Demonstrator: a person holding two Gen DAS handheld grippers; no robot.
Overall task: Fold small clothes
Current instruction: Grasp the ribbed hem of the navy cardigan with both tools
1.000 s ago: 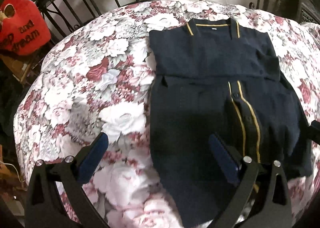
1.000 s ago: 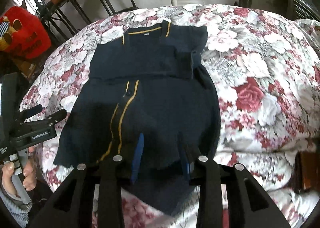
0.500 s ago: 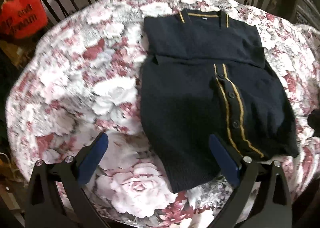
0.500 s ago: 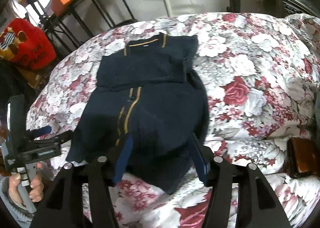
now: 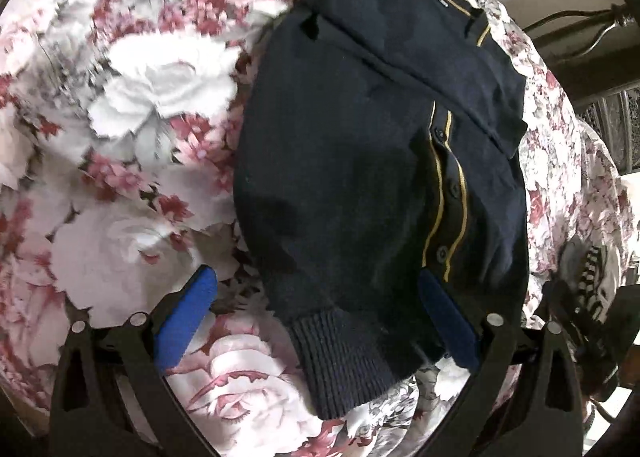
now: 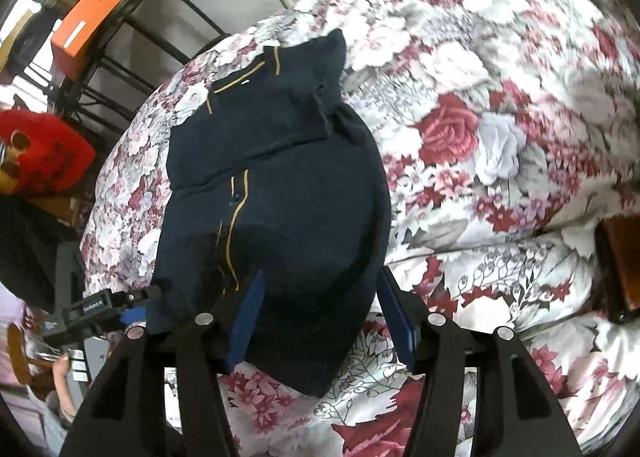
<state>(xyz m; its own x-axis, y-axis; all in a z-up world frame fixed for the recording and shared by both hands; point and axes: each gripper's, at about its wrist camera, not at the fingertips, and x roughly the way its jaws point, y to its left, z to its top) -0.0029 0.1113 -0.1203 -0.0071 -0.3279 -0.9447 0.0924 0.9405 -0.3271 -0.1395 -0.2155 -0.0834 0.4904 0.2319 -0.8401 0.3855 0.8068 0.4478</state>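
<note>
Navy cardigan [image 5: 360, 177] lies flat on the floral bed cover [image 5: 132, 105], top part w/ collar already folded down over the body, so prob. the bottom hem is next. Left hand-held gripper [image 5: 320, 321] hangs wide open over the ribbed hem corner, gripping nothing. Right hand-held gripper [image 6: 320, 317] is about half open over the other hem side, nothing pinched; both look lined up to lift the hem together.

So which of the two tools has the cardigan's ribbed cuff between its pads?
The left tool: the ribbed cuff lies in its open gap. The right tool straddles a plain edge of the cardigan.
</note>
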